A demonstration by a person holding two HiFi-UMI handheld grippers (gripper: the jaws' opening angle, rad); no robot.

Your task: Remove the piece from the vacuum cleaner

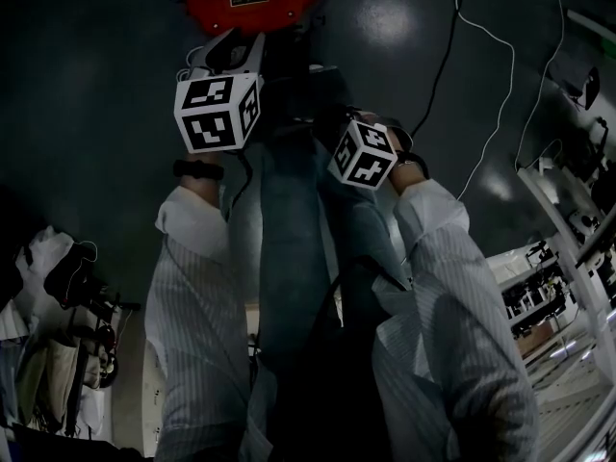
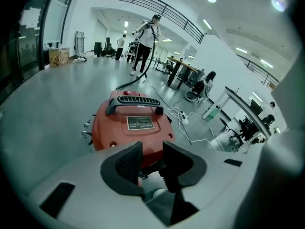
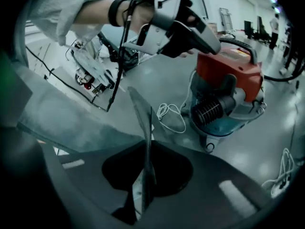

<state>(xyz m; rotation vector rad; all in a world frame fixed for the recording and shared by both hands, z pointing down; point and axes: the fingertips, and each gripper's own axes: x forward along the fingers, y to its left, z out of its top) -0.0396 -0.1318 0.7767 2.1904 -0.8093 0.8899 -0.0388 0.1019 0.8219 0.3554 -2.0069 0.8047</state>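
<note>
1. Left gripper view: The left tongs (image 2: 150, 163) stand with their jaws a little apart, gripping nothing. The near rim of the red vacuum cleaner (image 2: 131, 125) shows in the gap, and the ribbed pads are not seen to press on it. The machine's black handle (image 2: 136, 101) lies across the lid just beyond the tips. A black hose (image 2: 131, 82) runs on from behind the lid to a standing person (image 2: 147, 37) far ahead of the tongs, and a white cable (image 2: 190, 132) trails over the floor ahead and to the right
2. Right gripper view: The right tongs (image 3: 147, 147) have their jaws closed flat together, with nothing between them. The vacuum cleaner sits ahead and to the right, well apart from the tips, its red lid over a blue-green drum (image 3: 228, 125). A black ribbed fitting (image 3: 209, 111) is in place on the side of the drum that faces the tongs. A loop of white cord (image 3: 169, 116) lies on the floor between tips and drum. The left tongs, in a hand with a black wristband (image 3: 114, 11), reach in from the upper left, nose at the red lid
3. Head view: In dim light the left marker cube (image 1: 219, 112) and the right marker cube (image 1: 364, 154) ride side by side above the person's jeans (image 1: 289, 210). The red lid lies directly beyond the left tongs, with the right tongs beside them and short of it. Shelving (image 1: 568, 248) stands off to the right of the right tongs
</note>
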